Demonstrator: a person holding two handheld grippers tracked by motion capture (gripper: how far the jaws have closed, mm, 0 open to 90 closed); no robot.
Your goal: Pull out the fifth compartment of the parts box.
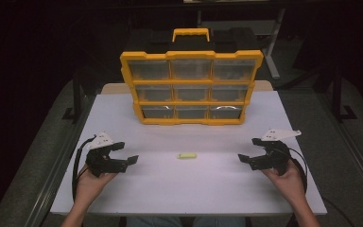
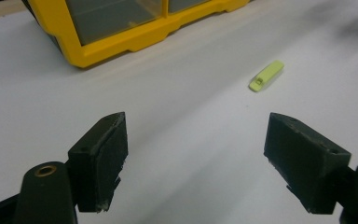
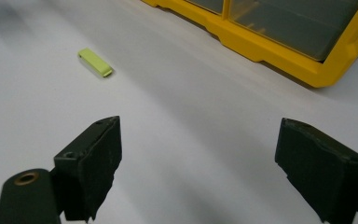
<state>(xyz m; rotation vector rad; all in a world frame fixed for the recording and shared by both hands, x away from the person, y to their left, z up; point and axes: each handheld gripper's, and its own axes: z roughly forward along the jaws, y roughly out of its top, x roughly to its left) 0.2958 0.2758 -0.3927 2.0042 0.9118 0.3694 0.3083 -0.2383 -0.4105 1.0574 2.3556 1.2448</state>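
The left gripper (image 1: 126,153) is resting at the table's (image 1: 217,184) left side, jaws spread and grasping nothing. A small yellow-green piece (image 1: 187,155) is lying flat mid-table, between the 2 grippers, before a yellow organizer (image 1: 191,88). The right gripper (image 1: 246,150) is sitting released, likewise empty.
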